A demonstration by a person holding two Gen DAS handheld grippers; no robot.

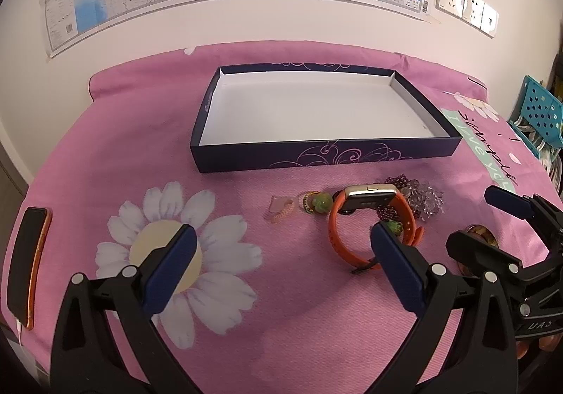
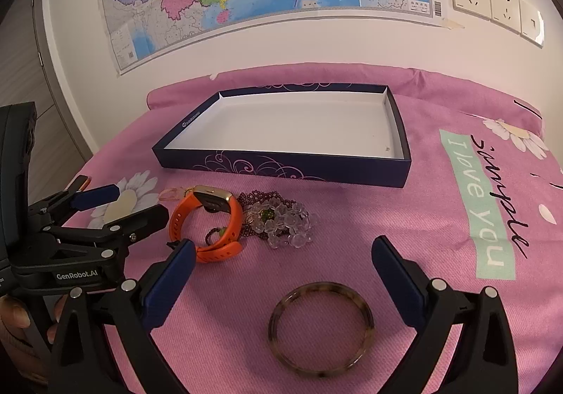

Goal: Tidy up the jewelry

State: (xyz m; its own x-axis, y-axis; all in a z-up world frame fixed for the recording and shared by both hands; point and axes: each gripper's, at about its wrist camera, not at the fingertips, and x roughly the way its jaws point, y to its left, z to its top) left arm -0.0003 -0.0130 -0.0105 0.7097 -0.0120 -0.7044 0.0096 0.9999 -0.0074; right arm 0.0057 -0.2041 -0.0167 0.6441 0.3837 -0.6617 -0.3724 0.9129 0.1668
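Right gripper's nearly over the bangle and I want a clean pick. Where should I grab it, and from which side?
Take the bangle from above. It lies flat on the pink cloth, so there is no edge to pinch from the side. The right gripper is open; probably best to put one finger inside the ring and one outside, closing across the near rim.

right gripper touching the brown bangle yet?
Apart. The right wrist view shows the right gripper open, with pink cloth visible between each finger and the brown bangle.
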